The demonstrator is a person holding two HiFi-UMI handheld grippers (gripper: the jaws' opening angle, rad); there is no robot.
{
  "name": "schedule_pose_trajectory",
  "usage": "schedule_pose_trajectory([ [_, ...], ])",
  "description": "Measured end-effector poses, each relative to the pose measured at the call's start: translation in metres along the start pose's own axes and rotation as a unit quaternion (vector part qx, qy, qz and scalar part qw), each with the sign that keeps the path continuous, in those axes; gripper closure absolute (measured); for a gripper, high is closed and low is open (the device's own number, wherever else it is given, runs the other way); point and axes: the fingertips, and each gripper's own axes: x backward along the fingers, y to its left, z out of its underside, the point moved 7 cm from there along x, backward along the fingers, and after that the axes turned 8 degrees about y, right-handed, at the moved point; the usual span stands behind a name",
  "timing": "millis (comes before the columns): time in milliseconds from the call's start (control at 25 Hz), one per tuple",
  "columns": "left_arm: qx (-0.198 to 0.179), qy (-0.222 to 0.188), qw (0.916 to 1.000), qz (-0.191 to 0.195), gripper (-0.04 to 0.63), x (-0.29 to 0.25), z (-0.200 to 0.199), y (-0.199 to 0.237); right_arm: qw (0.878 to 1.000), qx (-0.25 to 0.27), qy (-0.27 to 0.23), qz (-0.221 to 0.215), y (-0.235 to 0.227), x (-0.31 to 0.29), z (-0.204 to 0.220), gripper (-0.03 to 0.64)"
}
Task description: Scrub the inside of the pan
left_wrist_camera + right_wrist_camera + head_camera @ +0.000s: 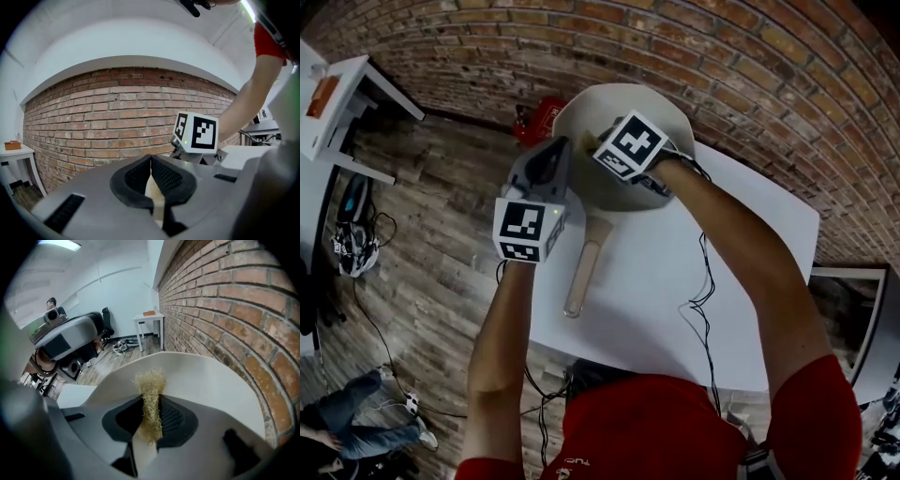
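Steep downward look from head height: cream pan (614, 94) lying flat on a white table (675, 300), at the table's far edge, close to a red brick wall (750, 66). Pale wooden handle (584, 267) pointing back toward the person. Left gripper (555, 159) at the pan's left rim; right gripper (592, 142) reaching in over the bowl of the pan from the right. Black-and-white marker cube on top of each gripper. Bare forearms and a red shirt along the bottom edge.

Left gripper view: jaws closed tight on a thin cream strip, the pan's rim seen edge-on, pinched between black ribbed pads (166, 177). Just beyond, the marker cube of the right gripper, with brick wall behind it.

Right gripper view: jaws clamped on a straw-coloured fibrous scrubber (151, 392), its frayed tuft poking out past the jaw tips. Right behind the tuft, the pan's pale inner wall curving up. Contact between tuft and pan surface not clear enough to tell. Grey body of the left gripper off to the left.

Around the table: wood-plank floor (441, 187), a small white side table (342, 98) at upper left, and a red object (539, 117) on the floor just past the pan, too blurred to name.
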Motion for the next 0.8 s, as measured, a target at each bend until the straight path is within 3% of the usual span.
schedule_pose_trajectory([
  [320,0.015,0.001,0.9999,-0.002,0.581,-0.002,0.012,0.009,0.999,-0.003,0.044,-0.008,-0.004,-0.037,0.002,0.529],
  [480,0.014,-0.024,0.9996,-0.004,0.581,-0.003,0.009,0.010,0.998,-0.008,0.061,0.028,-0.024,-0.045,0.006,0.529],
  [800,0.013,-0.024,0.9996,-0.005,0.581,0.001,0.011,0.010,0.989,-0.046,0.089,0.112,-0.081,-0.034,0.027,0.529],
])
